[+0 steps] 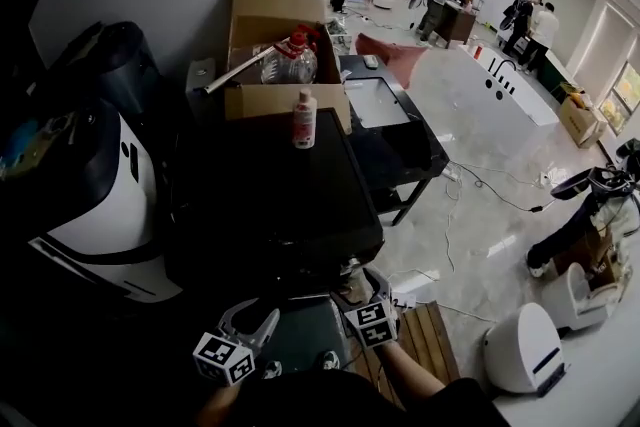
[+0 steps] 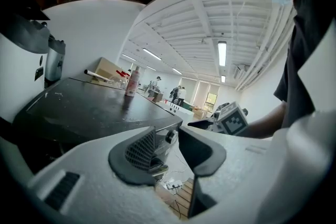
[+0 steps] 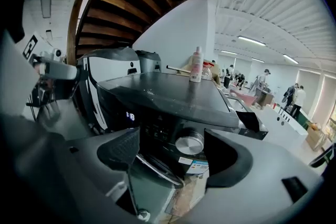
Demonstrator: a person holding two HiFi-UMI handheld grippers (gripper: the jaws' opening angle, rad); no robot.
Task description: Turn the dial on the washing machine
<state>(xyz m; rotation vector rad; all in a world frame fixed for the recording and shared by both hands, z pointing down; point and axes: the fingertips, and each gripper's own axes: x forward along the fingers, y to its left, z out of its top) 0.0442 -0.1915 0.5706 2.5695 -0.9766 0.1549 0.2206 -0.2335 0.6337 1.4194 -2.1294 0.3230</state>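
Right gripper view: right gripper (image 3: 173, 150) lined up on the round silver dial (image 3: 190, 143), jaws wide apart, no grip yet.
That dial sits on the front panel of the black washing machine (image 3: 157, 89), framed between the jaws but untouched, so gripping and turning both seem left to do. Nearby, the left gripper (image 2: 169, 150) has its jaws apart and empty.

Pink bottle (image 1: 304, 118) just beside cardboard box (image 1: 262, 102)

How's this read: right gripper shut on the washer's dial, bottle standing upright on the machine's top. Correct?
Not shut. The right gripper view shows the right gripper open, jaws apart either side of the dial, neither pad touching it. The bottle does stand upright on top of the washing machine.
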